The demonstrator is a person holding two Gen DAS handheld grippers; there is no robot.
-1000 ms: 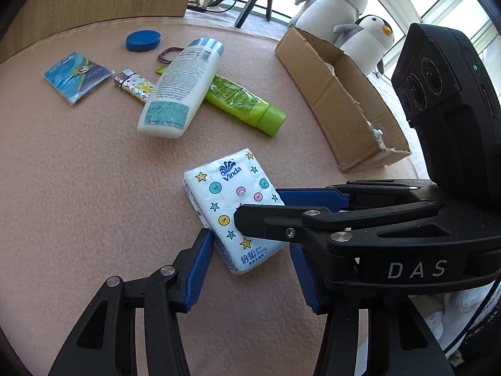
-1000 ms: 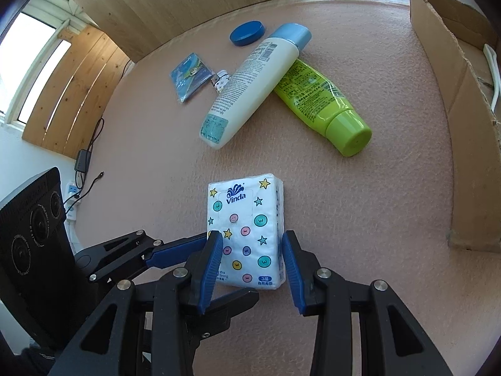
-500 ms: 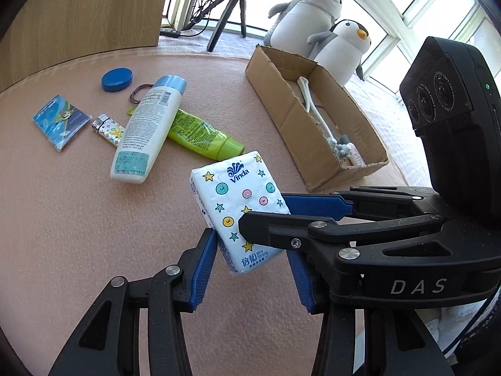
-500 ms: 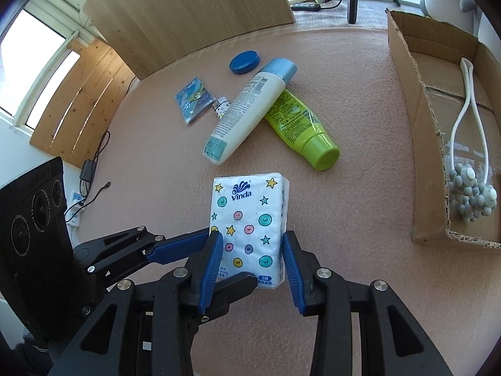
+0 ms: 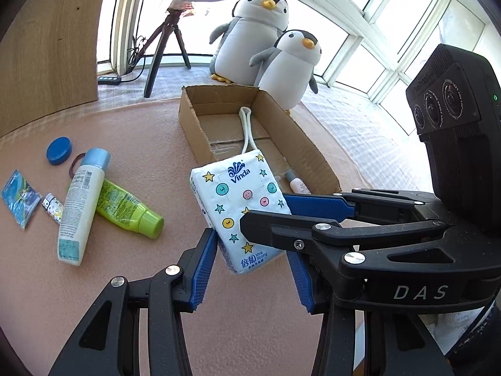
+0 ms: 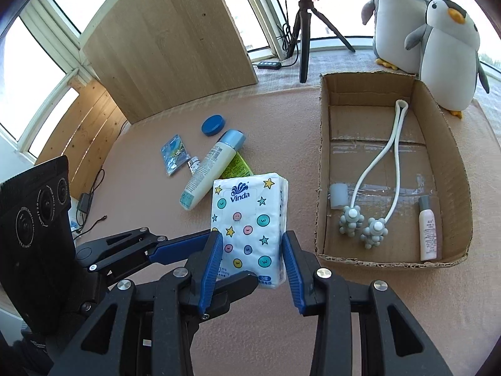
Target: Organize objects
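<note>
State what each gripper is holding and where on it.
Both hold the tissue pack at its near end. The right gripper pinches its long side edges; the left gripper has its fingers against it too.

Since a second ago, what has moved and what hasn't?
The tissue pack has left the table: both tools, left and right, already clamped on it a second ago, lifted it and carried it toward the box. Neither grip changed. The bottle, green tube, blue lid, lighter and sachet lie where they were, and the massager in the box too.
</note>
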